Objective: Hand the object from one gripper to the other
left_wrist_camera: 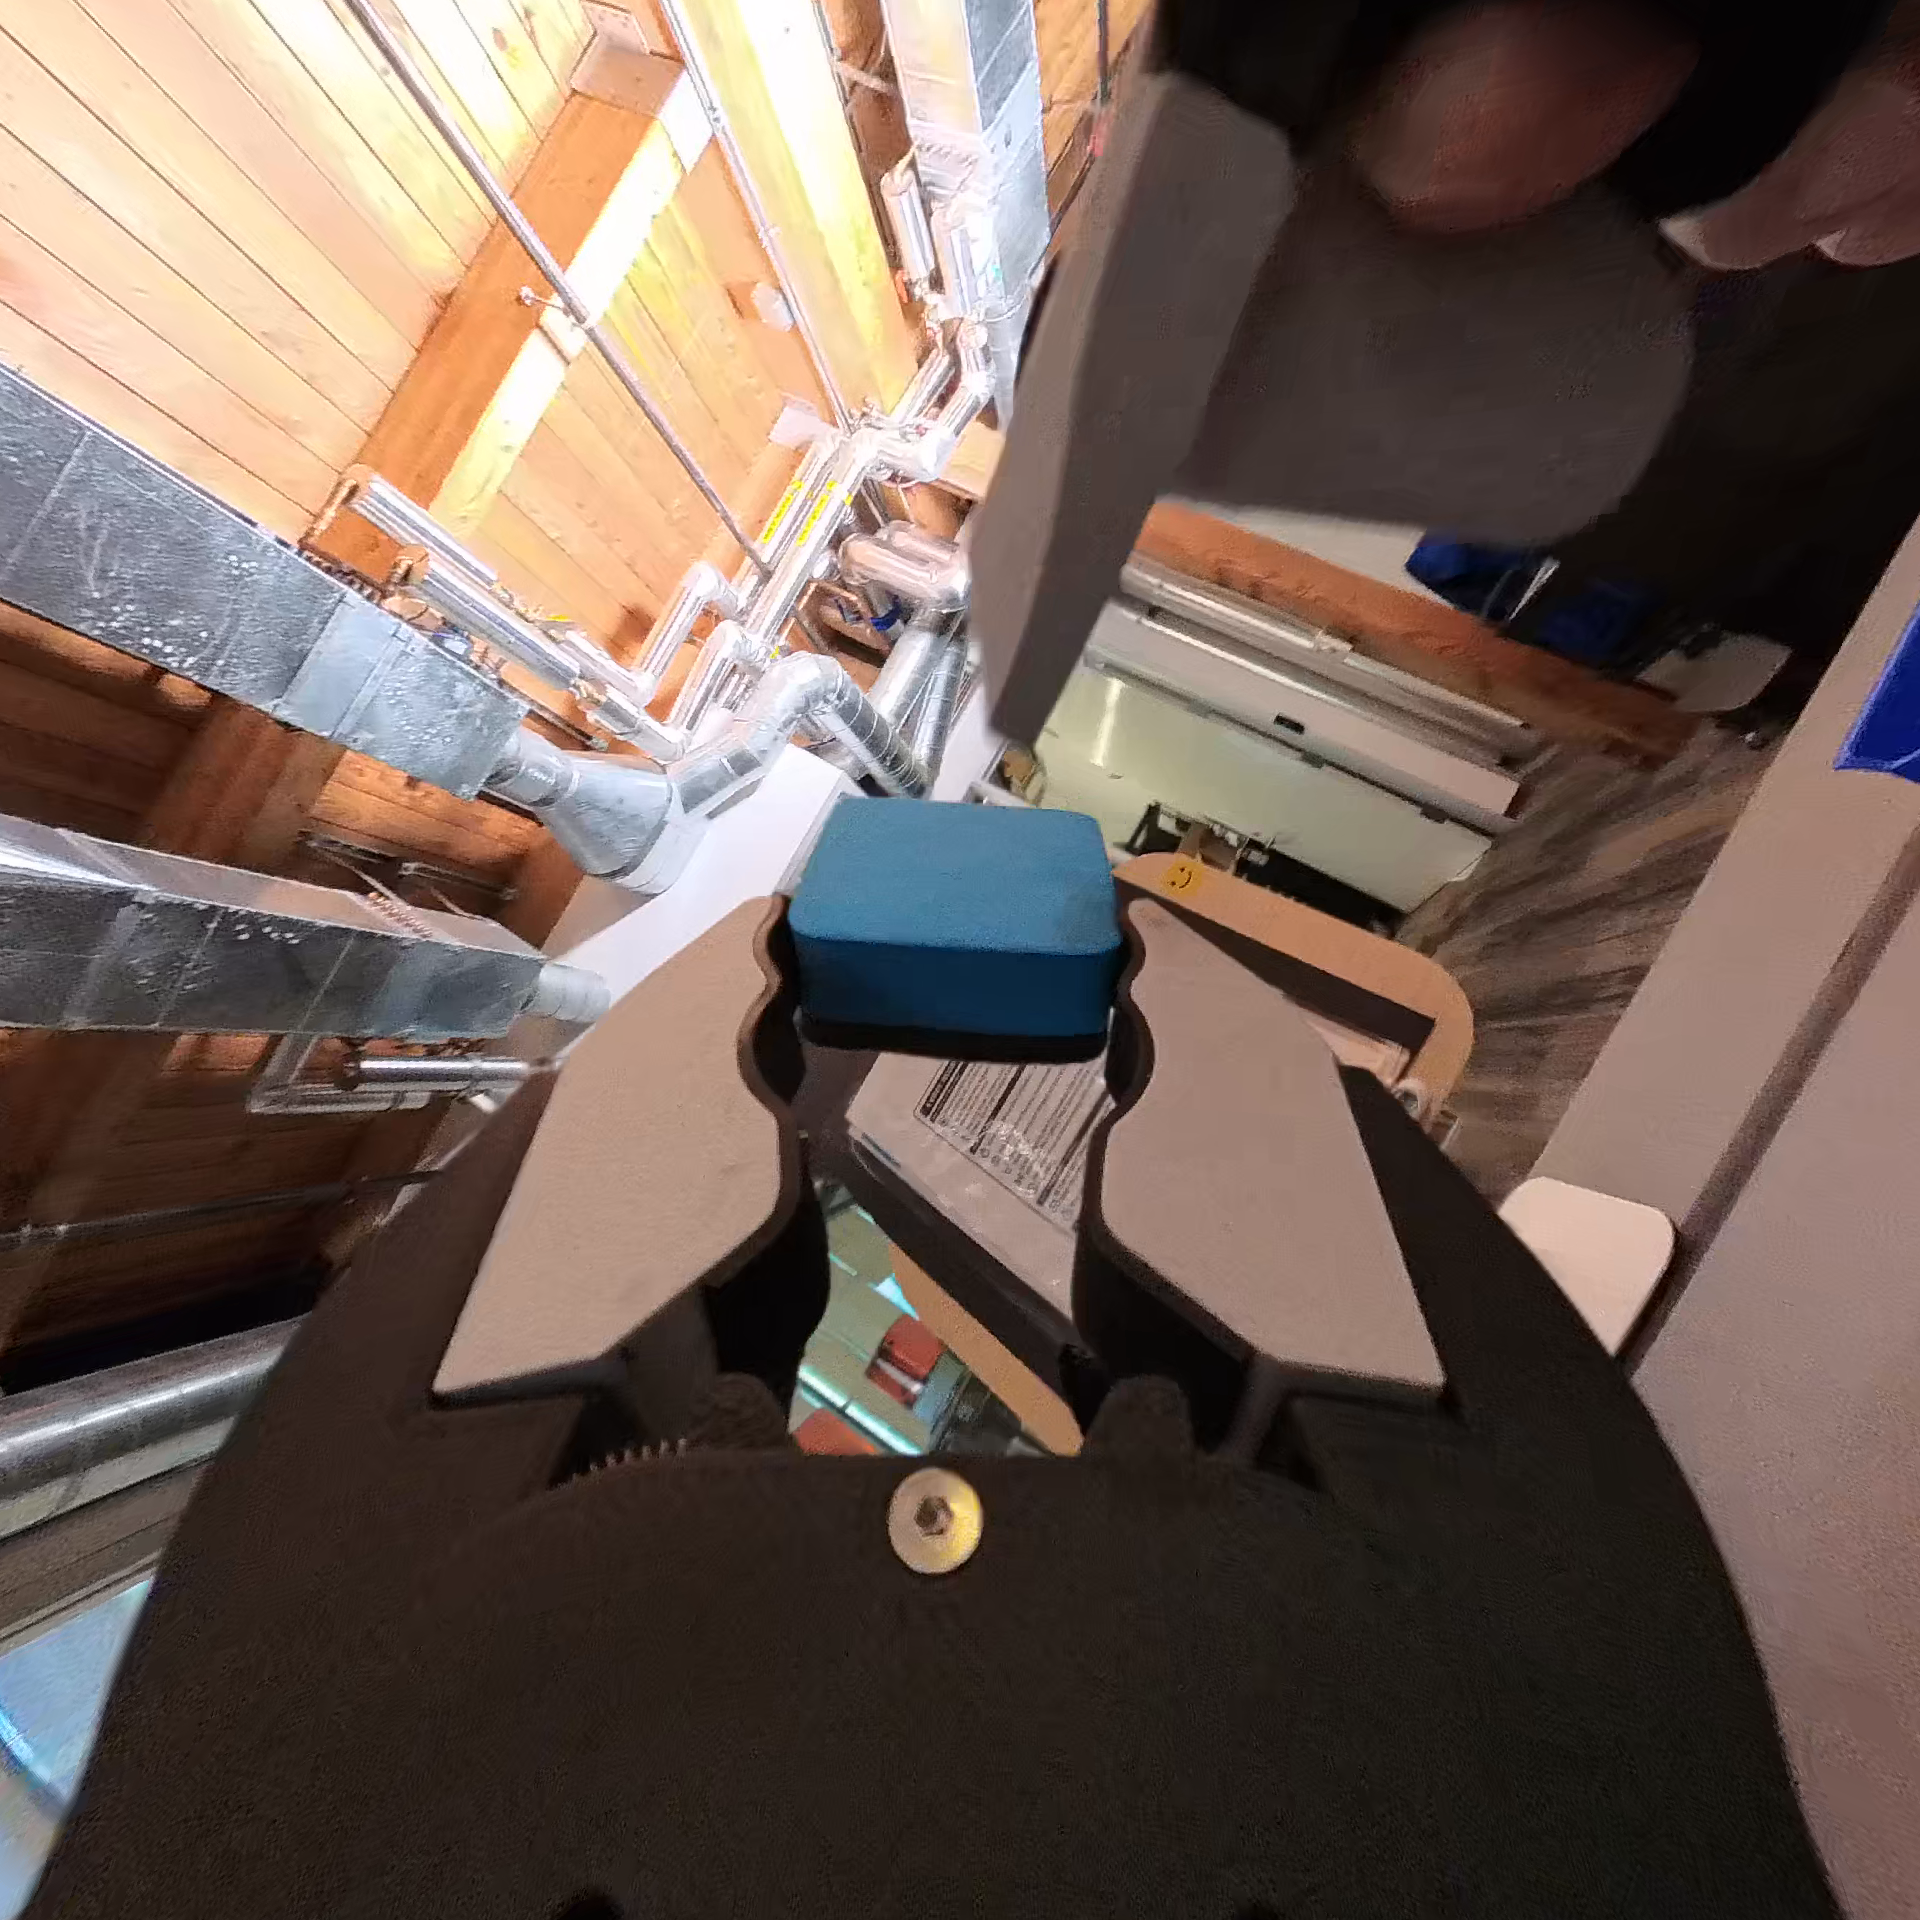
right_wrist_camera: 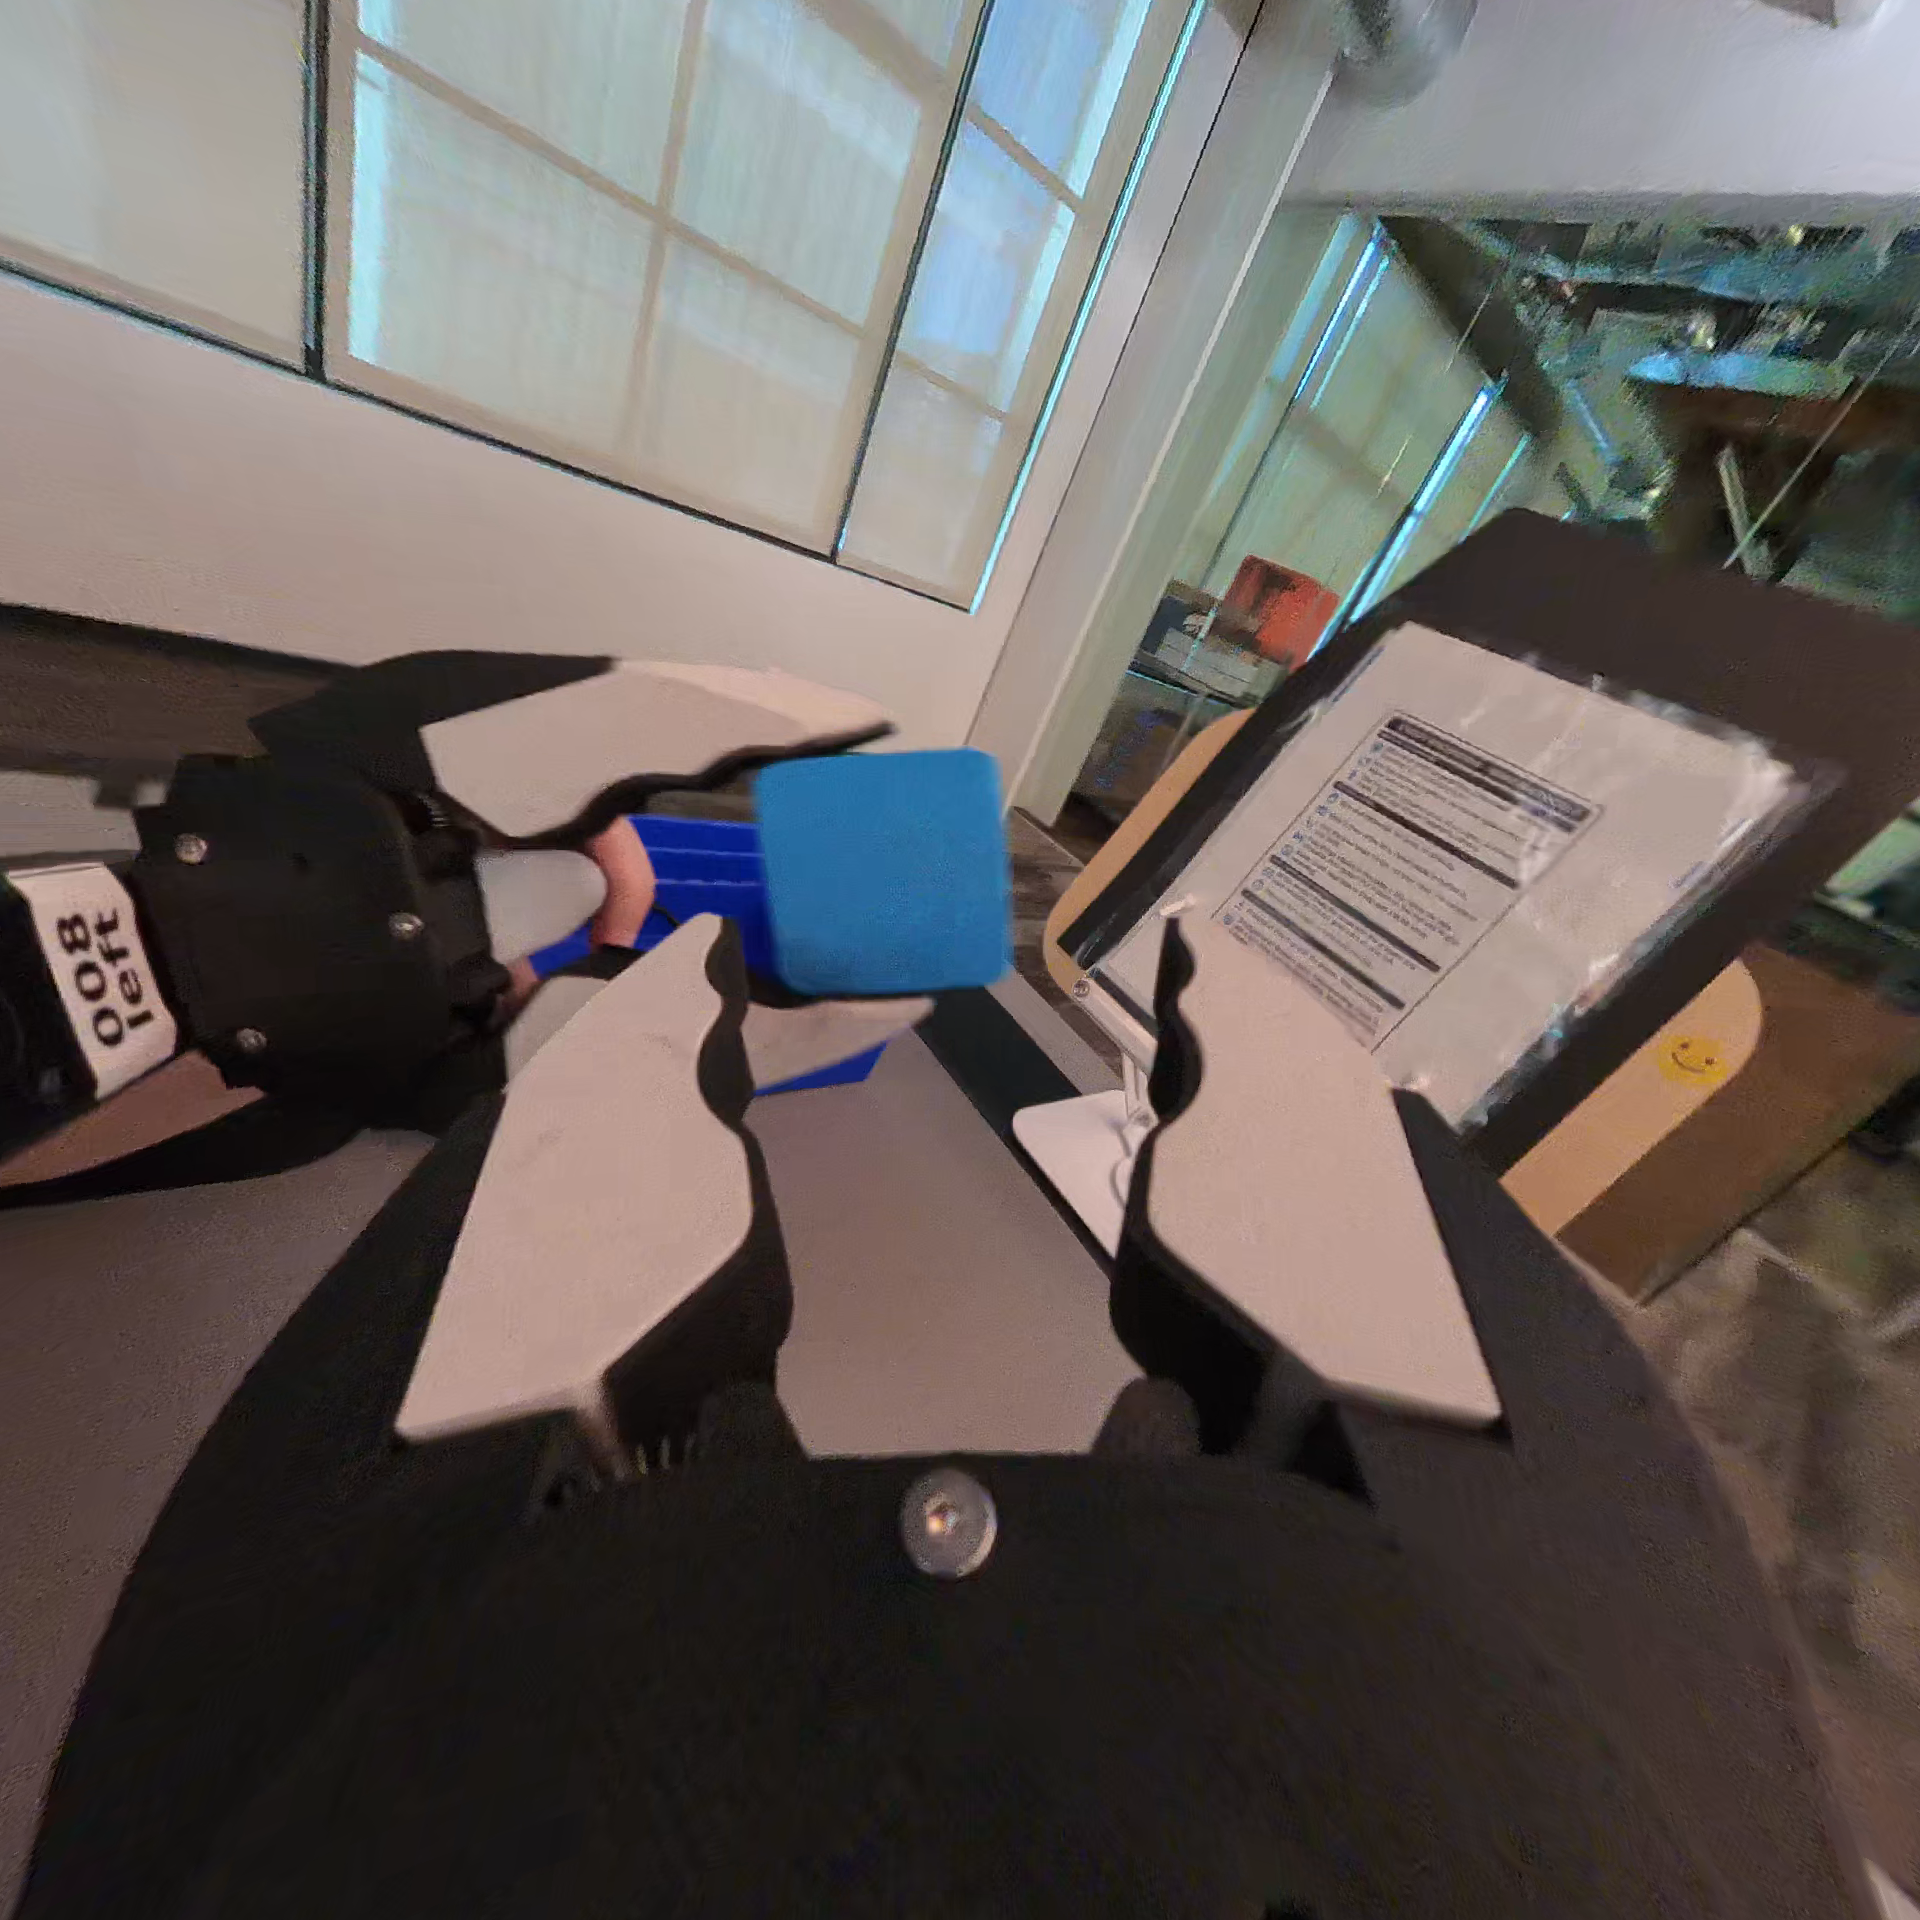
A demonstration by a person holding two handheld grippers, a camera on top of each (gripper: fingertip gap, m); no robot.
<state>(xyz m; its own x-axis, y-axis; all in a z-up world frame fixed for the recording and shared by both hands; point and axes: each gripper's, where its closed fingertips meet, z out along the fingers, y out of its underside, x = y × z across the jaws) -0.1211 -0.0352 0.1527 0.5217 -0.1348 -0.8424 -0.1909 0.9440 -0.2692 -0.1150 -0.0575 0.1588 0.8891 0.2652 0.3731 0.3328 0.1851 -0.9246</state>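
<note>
Blue foam-faced block (left_wrist_camera: 951,925), black layer along its underside, is clamped between the fingertips of the left gripper (left_wrist_camera: 951,961), held up in the air and not resting on any bench. In the right wrist view the same block (right_wrist_camera: 883,873) sticks out past the left gripper's (right_wrist_camera: 831,862) tips, broad blue face turned toward the camera, with a blue ribbed part behind it between the fingers.

Right gripper (right_wrist_camera: 940,961) has its jaws spread wide, nothing between them. The block lies ahead and to the left of its gap, just beside the left fingertip (right_wrist_camera: 707,966) and partly hidden behind it; contact unclear. It is not yet centred between the jaws.

From the left wrist view, the right gripper (left_wrist_camera: 1195,416) looms above and to the right of the block, blurred, apart from it.

Judgement: handover not yet made. The right gripper likely needs to shift left so the block's free end sits between its fingers. A framed printed sheet (right_wrist_camera: 1434,894) and a cardboard box (right_wrist_camera: 1662,1122) stand behind.
</note>
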